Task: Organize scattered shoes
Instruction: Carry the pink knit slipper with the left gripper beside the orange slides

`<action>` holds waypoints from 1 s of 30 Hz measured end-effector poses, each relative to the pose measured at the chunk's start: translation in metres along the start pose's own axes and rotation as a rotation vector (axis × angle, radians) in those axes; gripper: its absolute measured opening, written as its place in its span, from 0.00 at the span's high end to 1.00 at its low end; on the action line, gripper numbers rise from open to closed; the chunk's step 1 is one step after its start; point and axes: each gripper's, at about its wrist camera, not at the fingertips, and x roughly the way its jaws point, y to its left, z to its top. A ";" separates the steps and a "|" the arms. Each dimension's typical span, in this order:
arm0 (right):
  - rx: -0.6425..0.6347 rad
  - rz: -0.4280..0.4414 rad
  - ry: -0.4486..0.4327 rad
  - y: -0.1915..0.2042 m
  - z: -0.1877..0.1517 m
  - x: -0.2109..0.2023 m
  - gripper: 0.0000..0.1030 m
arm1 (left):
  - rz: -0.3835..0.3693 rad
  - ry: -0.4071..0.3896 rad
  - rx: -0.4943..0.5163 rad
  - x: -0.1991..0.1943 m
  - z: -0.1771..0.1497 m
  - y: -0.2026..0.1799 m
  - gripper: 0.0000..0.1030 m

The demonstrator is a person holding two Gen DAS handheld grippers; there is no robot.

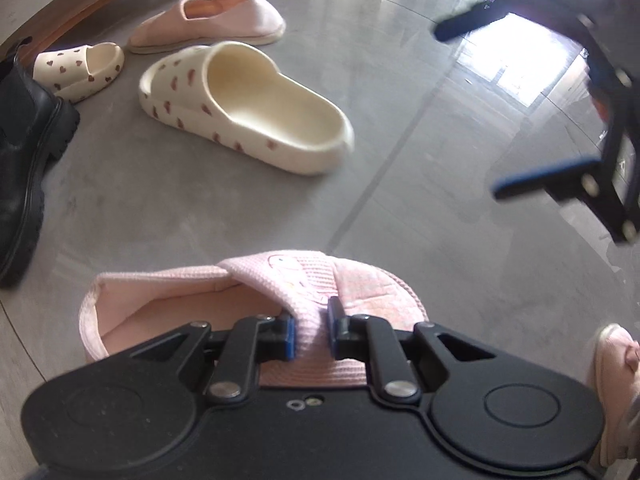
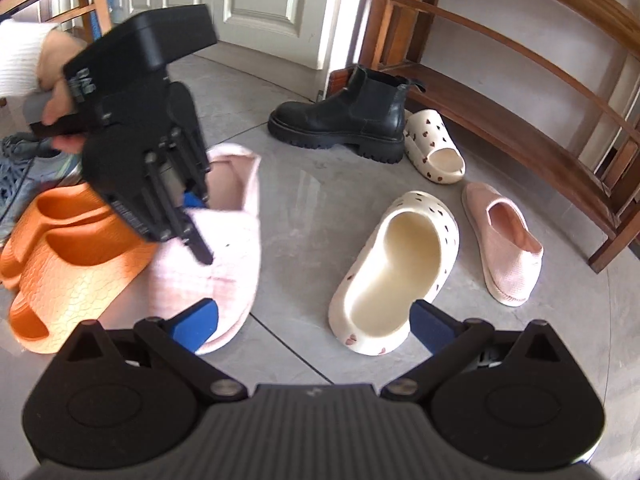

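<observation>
The left gripper [image 1: 311, 330] has its blue-padded fingers pinched tight on the upper of a pale pink waffle-knit fabric slipper [image 1: 256, 304], gripping the folded edge beside the opening, and in the right wrist view that slipper [image 2: 228, 240] hangs tilted beneath the gripper, just right of a pair of orange textured rubber slides [image 2: 64, 256]. The right gripper [image 2: 314, 326] floats with its fingers spread wide, nothing between them, over the grey tiled floor [image 2: 304, 208]. Just beyond it lies a large cream rubber slide with small red hearts [image 2: 400, 268], heel nearest. To its right sits a salmon-pink knitted slip-on shoe [image 2: 508, 248], close by but apart. Farther off, a black leather chelsea boot with a chunky sole [image 2: 348, 120] stands upright, and a second cream heart-print slide [image 2: 436, 148] rests just beside its heel. Behind them on the right is a wooden shoe rack [image 2: 520, 80]. A hand [image 2: 60, 92] in a white sleeve holds the left gripper's handle.
</observation>
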 end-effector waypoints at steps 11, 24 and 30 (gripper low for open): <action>-0.028 0.033 -0.004 0.015 -0.005 -0.017 0.00 | -0.072 0.089 0.167 0.011 -0.029 -0.057 0.88; -0.164 0.127 0.051 0.041 -0.013 -0.017 0.00 | 0.044 -0.021 0.134 -0.034 -0.019 -0.056 0.45; -0.497 0.323 0.069 0.084 -0.003 0.008 0.00 | 0.188 -0.127 0.032 -0.093 -0.036 -0.047 0.42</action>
